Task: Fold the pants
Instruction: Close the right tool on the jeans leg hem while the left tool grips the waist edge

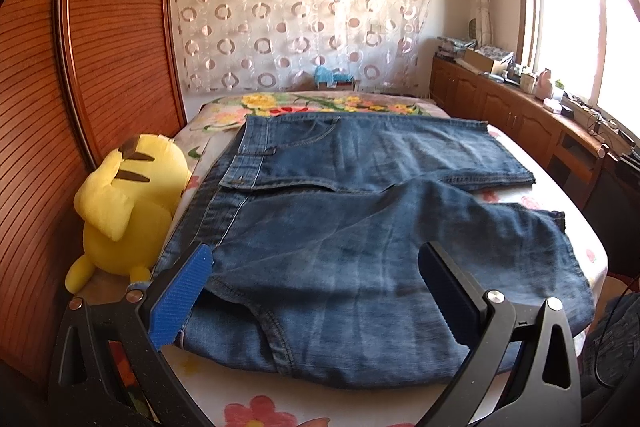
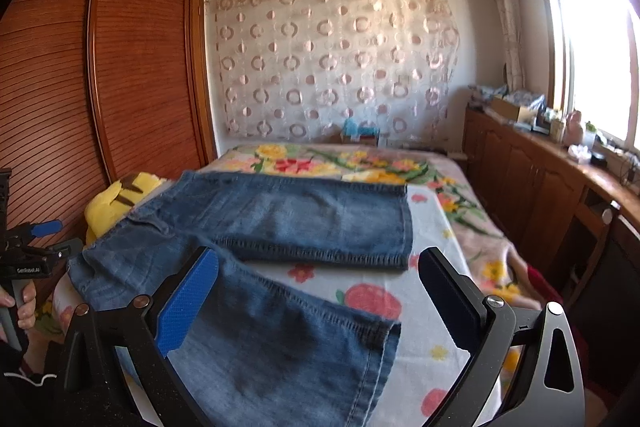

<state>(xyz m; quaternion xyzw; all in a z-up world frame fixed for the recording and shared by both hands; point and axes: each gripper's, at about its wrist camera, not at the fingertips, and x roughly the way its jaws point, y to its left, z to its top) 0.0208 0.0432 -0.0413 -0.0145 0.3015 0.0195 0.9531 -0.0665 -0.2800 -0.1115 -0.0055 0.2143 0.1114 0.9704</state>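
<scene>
a pair of blue denim jeans (image 1: 360, 227) lies spread flat on a bed covered with a floral blanket (image 1: 256, 411), waistband toward the wardrobe side and the two legs running off toward the window side, slightly parted so a strip of blanket shows between them. the left gripper (image 1: 316, 291) hovers low over the near hip of the jeans with its jaws spread wide and nothing between them; its blue-padded finger (image 1: 180, 299) sits at the near corner of the waistband, though contact cannot be made out, and the other finger is over the near leg. the right gripper (image 2: 320, 291) is likewise released, jaws wide apart, over the lower part of the near leg, whose hem (image 2: 384, 339) lies between the fingers in that view; the far leg's hem lies flat beyond it. in the right wrist view the left gripper appears at the left edge, held by a hand (image 2: 18, 307). a yellow plush toy (image 1: 124, 211) sits just beside the waistband, against the wooden slatted wardrobe (image 1: 112, 47). a patterned curtain (image 1: 296, 11) hangs behind the bed, and a wooden cabinet (image 1: 500, 107) with clutter runs under the bright window (image 1: 568, 27).
</scene>
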